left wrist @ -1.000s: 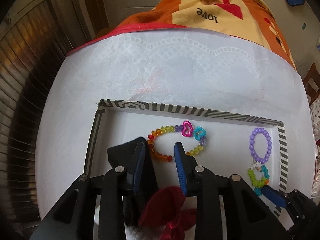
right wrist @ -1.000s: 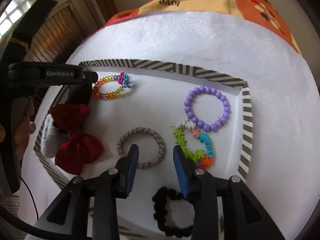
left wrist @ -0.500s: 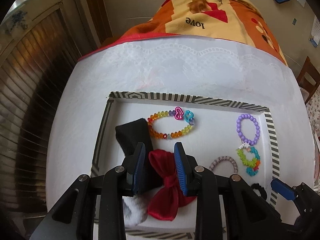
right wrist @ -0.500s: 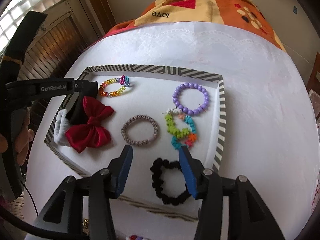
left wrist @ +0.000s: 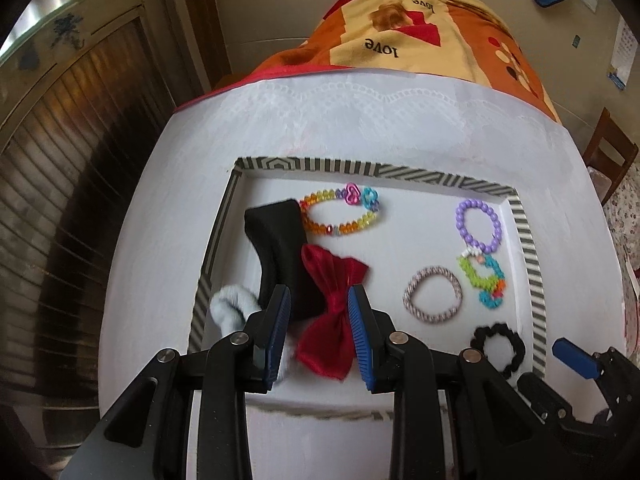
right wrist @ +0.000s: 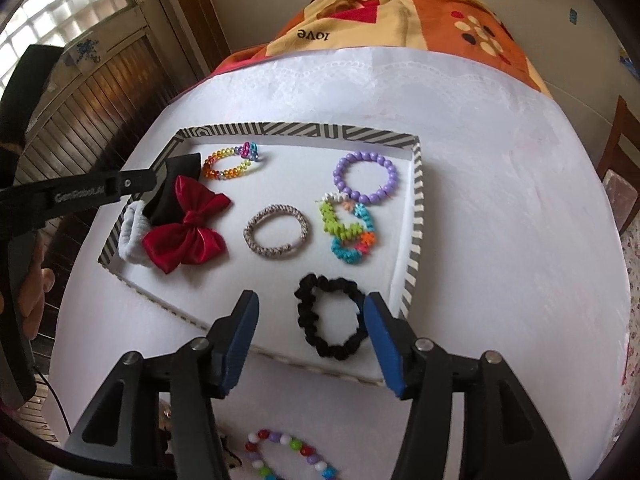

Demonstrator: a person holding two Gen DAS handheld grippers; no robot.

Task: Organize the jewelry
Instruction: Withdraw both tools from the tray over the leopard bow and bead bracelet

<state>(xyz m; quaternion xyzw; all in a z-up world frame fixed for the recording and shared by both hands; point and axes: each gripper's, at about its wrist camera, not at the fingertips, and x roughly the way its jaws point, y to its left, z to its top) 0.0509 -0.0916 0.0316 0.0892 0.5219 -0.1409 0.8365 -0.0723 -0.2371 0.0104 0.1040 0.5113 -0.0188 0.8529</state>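
A white tray with a striped rim (left wrist: 360, 168) (right wrist: 300, 130) lies on the white tablecloth. In it are a rainbow bead bracelet (left wrist: 340, 216) (right wrist: 230, 164), a black fabric piece (left wrist: 280, 240), a red bow (left wrist: 332, 312) (right wrist: 188, 228), a white scrunchie (left wrist: 232, 308), a purple bead bracelet (right wrist: 364, 156), a braided grey bracelet (right wrist: 280, 209), a green and teal bracelet (right wrist: 332, 220) and a black scrunchie (right wrist: 308, 312). My left gripper (left wrist: 319, 294) hovers open above the bow, holding nothing. My right gripper (right wrist: 311, 300) hangs above the black scrunchie, its jaws opening and empty.
A multicoloured bead bracelet (right wrist: 288, 444) lies on the cloth outside the tray's near edge, with small items (right wrist: 166, 412) beside it. An orange patterned blanket (right wrist: 400, 12) covers the far end. Wooden panelling stands to the left, a chair (left wrist: 608, 148) to the right.
Both grippers have drawn back and up from the tray, so more of it shows. The right jaws have spread wider. The items in the tray have stayed put.
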